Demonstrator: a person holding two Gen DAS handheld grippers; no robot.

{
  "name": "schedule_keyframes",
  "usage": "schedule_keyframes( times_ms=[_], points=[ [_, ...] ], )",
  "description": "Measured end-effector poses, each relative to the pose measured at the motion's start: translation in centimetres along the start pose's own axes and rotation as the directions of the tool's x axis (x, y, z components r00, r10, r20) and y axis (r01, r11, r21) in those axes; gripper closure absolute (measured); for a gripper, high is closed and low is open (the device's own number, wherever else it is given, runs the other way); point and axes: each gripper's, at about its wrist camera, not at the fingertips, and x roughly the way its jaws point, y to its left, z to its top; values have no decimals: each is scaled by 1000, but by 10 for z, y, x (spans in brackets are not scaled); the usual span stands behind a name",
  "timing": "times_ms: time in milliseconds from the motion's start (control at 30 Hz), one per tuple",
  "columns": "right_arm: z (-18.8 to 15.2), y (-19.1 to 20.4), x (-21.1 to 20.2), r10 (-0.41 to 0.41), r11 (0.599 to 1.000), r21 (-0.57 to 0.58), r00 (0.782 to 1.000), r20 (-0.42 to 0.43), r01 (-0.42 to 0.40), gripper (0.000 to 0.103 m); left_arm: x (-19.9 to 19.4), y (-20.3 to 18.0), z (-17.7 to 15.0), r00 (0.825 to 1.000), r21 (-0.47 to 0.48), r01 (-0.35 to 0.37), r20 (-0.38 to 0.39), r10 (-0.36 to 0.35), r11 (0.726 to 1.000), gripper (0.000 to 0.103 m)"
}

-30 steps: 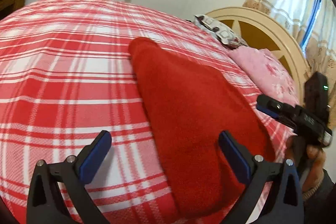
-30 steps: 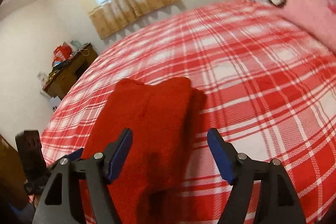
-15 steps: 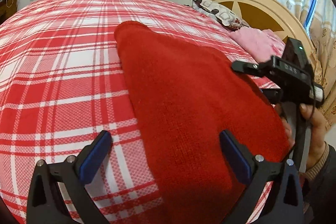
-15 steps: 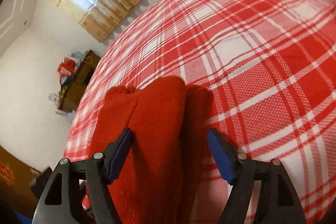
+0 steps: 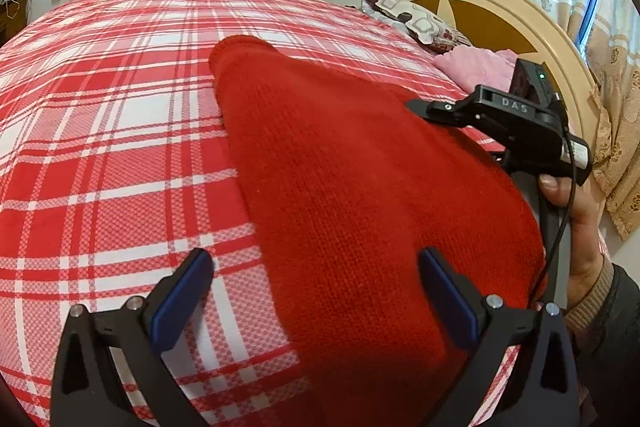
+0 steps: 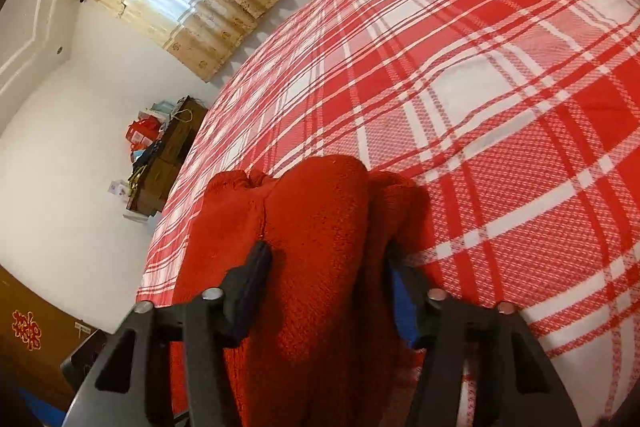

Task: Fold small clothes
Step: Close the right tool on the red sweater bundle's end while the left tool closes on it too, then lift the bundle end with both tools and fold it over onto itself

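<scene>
Right tongs (image 6: 326, 277) closing around red knit garment (image 6: 316, 227) on plaid bedspread (image 6: 500, 87)

1. The left gripper (image 5: 316, 291) has a black plastic frame with triangular cut-outs near each finger base and round silver screws on top.
2. Its fingers (image 5: 182, 297) carry dark blue pads on their inner faces.
3. The right gripper (image 6: 326, 287) has the same build: black arms, silver screws, blue pads.
4. Seen from the left wrist camera, the right gripper's black body bears the raised letters "DAS", a small green light behind them, and a thin black cable hanging beside the handle.
5. The right hand (image 5: 576, 227) emerges from a tan ribbed cuff under a dark jacket sleeve.
</scene>
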Motion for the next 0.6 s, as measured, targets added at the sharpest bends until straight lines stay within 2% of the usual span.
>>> schedule_keyframes(
  times_ms=[133,200,267,400,600],
  points=[
    [2,-4,5,20,1000,12,1000,-17,-20,61,1,-2,0,1000,12,20,-6,-20,1000,0],
    [2,-4,5,35,999,14,999,-20,-34,65,1,-4,0,999,19,38,-8,-38,999,4],
    [1,-4,6,48,999,7,999,-17,-48,66,1,-5,0,999,22,46,-7,-46,999,7],
    [1,-4,8,54,999,5,998,-21,-54,67,1,-9,0,996,44,91,-14,-90,995,21],
    [1,-8,10,66,998,14,997,-28,-66,67,0,-14,0,996,67,88,-18,-87,994,27]
  ],
)
